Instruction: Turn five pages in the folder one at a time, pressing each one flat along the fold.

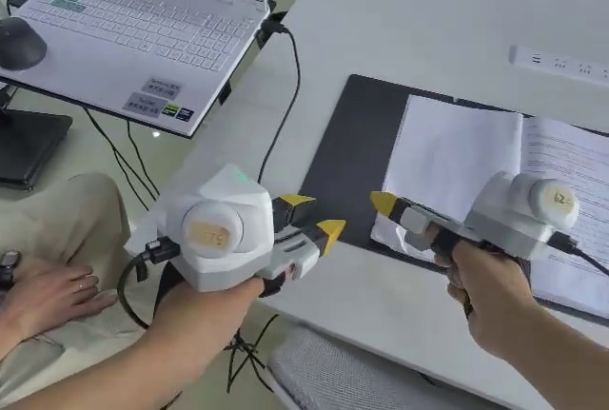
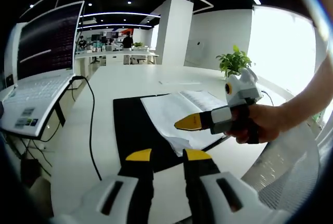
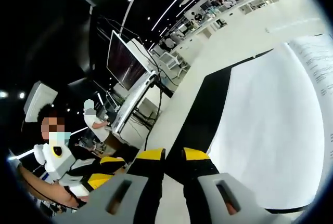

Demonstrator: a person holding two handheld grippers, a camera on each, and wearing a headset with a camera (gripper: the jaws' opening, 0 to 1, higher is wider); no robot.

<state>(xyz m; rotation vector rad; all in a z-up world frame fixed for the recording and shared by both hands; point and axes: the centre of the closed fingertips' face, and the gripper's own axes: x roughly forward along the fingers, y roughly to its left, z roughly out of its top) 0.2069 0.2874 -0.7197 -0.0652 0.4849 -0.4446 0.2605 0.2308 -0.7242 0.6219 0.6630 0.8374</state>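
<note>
White table (image 1: 428, 10) — folder (image 1: 352, 144), power strip (image 1: 561, 65)

Left tool (image 1: 313, 215) parted, right tool (image 1: 383, 203) closed (both handheld)

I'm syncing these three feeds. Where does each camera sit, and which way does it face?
Head view: on the headset, looking down at the folder; the forearms, left gripper and right gripper show.
Left gripper view: rides the left gripper, facing across the folder toward the right gripper; own fingers at bottom.
Right gripper view: rides the right gripper, facing over the white page toward the laptop; own fingers at bottom.
Shared: both gripper views show folder, laptop and the other gripper.
</note>
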